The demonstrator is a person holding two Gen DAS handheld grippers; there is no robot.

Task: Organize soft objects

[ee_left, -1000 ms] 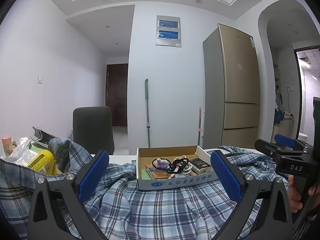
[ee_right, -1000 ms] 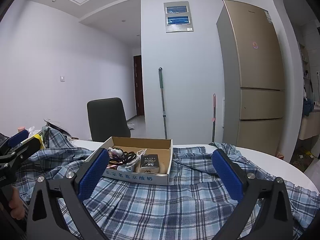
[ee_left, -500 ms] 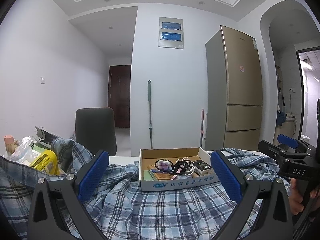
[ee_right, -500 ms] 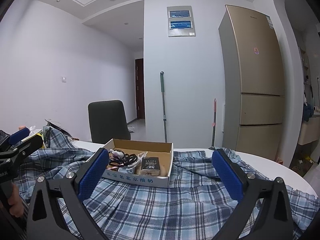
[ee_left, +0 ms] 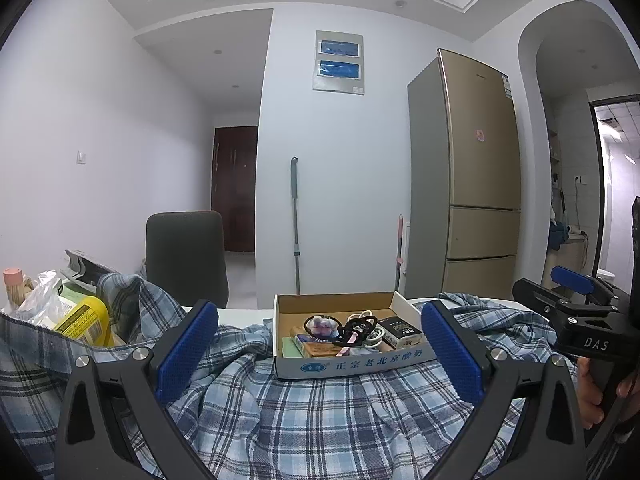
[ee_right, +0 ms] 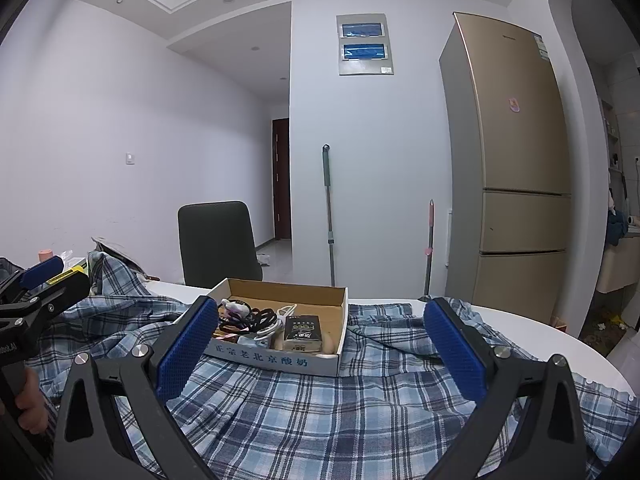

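Note:
A blue plaid shirt (ee_left: 320, 412) lies spread and rumpled over the white table; it also shows in the right wrist view (ee_right: 320, 412). My left gripper (ee_left: 320, 352) is open and empty, held just above the shirt. My right gripper (ee_right: 320, 352) is open and empty above the shirt too. Each gripper shows at the edge of the other's view: the right one (ee_left: 576, 300) and the left one (ee_right: 36, 284).
A shallow cardboard box (ee_left: 348, 360) of cables and small packets sits on the shirt ahead; it also shows in the right wrist view (ee_right: 280, 356). A yellow packet (ee_left: 80, 320) and bagged clutter lie at left. A dark chair (ee_left: 184, 256), a gold fridge (ee_left: 476, 184) and the table's right edge (ee_right: 560, 340) are beyond.
Both grippers have dropped or tilted slightly, so the box and shirt sit a little lower in each view. Both stay open and nothing has been grasped.

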